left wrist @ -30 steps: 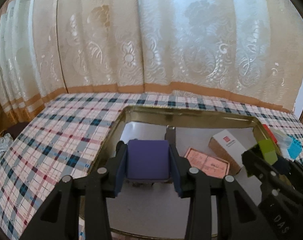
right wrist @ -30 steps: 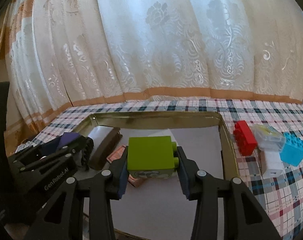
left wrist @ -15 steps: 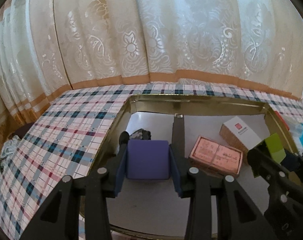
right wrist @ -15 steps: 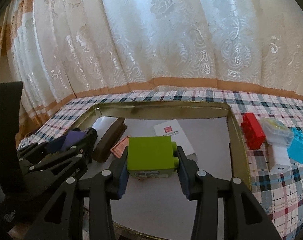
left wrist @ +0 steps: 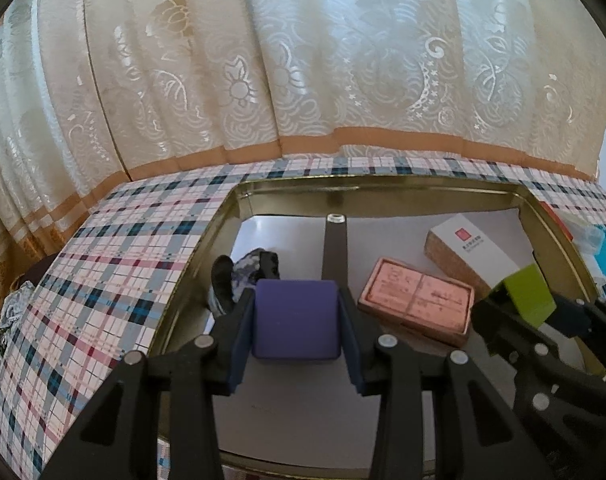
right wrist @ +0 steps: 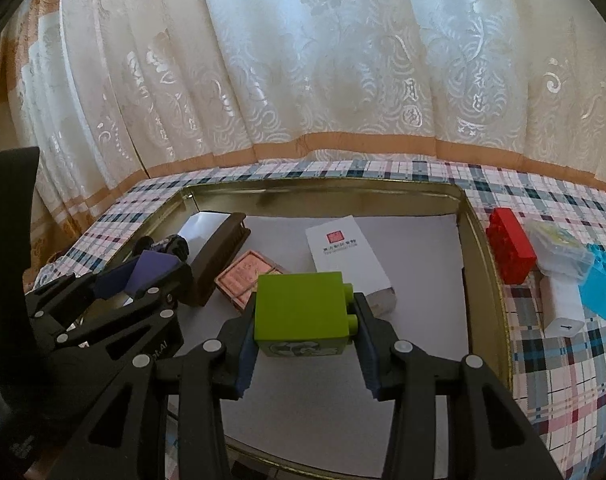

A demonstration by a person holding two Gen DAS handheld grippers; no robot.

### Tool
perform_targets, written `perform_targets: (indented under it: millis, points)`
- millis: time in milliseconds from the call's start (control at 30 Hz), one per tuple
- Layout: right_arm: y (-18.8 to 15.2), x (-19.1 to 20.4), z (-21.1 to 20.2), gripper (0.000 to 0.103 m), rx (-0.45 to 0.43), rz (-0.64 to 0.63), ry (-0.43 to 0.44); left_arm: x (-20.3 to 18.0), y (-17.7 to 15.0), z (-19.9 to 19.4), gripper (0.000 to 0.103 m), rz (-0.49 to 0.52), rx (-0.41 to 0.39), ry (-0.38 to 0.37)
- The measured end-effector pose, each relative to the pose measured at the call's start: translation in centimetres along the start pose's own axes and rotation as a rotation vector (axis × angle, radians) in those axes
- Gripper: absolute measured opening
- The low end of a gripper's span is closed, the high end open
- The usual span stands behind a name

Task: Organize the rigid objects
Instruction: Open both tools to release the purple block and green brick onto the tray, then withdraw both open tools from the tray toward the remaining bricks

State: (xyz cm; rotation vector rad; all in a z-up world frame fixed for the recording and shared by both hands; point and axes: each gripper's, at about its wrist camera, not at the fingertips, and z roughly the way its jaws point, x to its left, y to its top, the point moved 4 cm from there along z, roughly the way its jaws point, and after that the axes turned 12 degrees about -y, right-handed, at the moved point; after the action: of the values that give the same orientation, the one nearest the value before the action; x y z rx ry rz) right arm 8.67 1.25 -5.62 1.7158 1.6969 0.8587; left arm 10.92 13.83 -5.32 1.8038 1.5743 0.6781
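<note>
Both tools have advanced over the tray (left wrist: 239, 196), left tool (left wrist: 295, 322) clamping the purple block (left wrist: 295, 320), right tool (right wrist: 305, 318) the green block (right wrist: 303, 306), ready for placing.

Both claws, (left wrist: 296, 322) and (right wrist: 305, 322), have advanced farther over the tray (right wrist: 479, 272).
</note>
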Motion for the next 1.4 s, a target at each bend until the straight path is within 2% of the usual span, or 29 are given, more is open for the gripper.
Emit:
perform_targets:
  millis: [167,200,233,267,333,400,533,633,767,867,1033,1167,1267,1400]
  points:
    - [-0.1,-0.1,0.3,0.046,0.017,0.008,0.021,0.0,0.0,0.0,0.04,-0.001,-0.003,0.0]
    - [-0.1,-0.2,0.3,0.046,0.019,0.01,0.02,0.0,0.0,0.0,0.043,-0.006,-0.005,-0.004]
    - [-0.1,-0.2,0.4,0.047,0.022,0.013,0.014,0.0,0.0,0.0,0.052,-0.013,-0.007,-0.009]
    - [-0.1,-0.2,0.4,0.05,0.026,0.012,0.013,0.1,0.1,-0.1,0.056,-0.021,-0.013,-0.006]
    - [-0.1,-0.5,0.5,0.051,0.03,0.02,0.009,0.4,0.2,-0.5,0.073,-0.033,-0.03,0.008]
    - [0.0,-0.6,0.3,0.057,0.019,0.019,0.004,0.8,0.4,-0.8,0.079,-0.052,-0.05,0.012]
    - [0.6,-0.9,-0.6,0.066,-0.037,0.031,-0.004,1.9,0.7,-1.6,0.1,-0.121,-0.093,0.004]
    - [1.0,-1.2,-1.3,0.076,-0.075,0.043,-0.012,2.7,1.0,-2.5,0.103,-0.188,-0.149,-0.027]
    - [1.4,-1.1,-2.1,0.076,-0.125,0.032,-0.018,3.2,1.1,-3.1,0.103,-0.231,-0.192,-0.043]
    - [1.6,-1.4,-2.5,0.076,-0.145,0.045,0.014,3.2,1.1,-3.4,0.103,-0.228,-0.211,-0.015]
    - [1.8,-2.7,-2.6,0.076,-0.162,0.065,0.01,2.7,1.0,-4.0,0.103,-0.224,-0.243,-0.007]
    - [2.1,-5.2,-3.5,0.076,-0.209,0.145,-0.045,2.0,0.9,-4.4,0.103,-0.197,-0.265,0.045]
    - [2.2,-7.5,-4.0,0.076,-0.24,0.202,-0.11,2.2,0.7,-4.2,0.103,-0.204,-0.253,0.076]
    - [2.0,-9.9,-4.4,0.076,-0.257,0.178,-0.176,2.2,0.3,-4.2,0.103,-0.249,-0.25,0.027]
